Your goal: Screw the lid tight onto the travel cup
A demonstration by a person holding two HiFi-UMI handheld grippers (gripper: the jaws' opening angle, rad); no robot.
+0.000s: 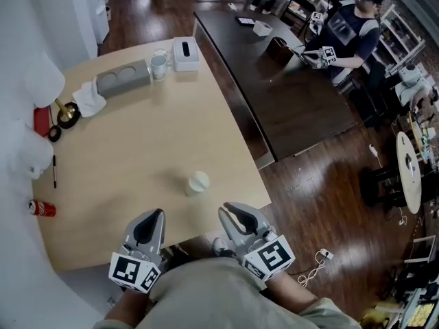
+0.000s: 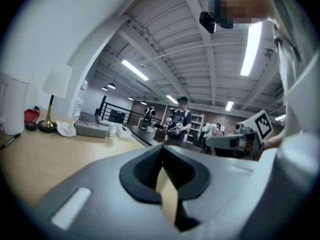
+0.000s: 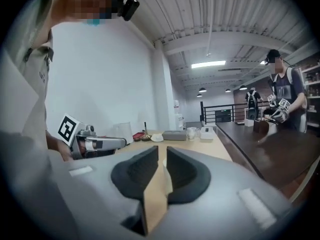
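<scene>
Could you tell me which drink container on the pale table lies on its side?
The red can at the left edge; the white cup and glass mug stand upright.

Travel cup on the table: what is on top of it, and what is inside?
A pale round lid sits on top of the travel cup. The lid covers the inside, so its contents cannot be seen.

Light wood table (image 1: 137,149), dark counter (image 1: 295,108) beside; dark plank floor (image 1: 322,197); white wall (image 3: 110,74); ceiling strip lights (image 2: 252,46).
</scene>
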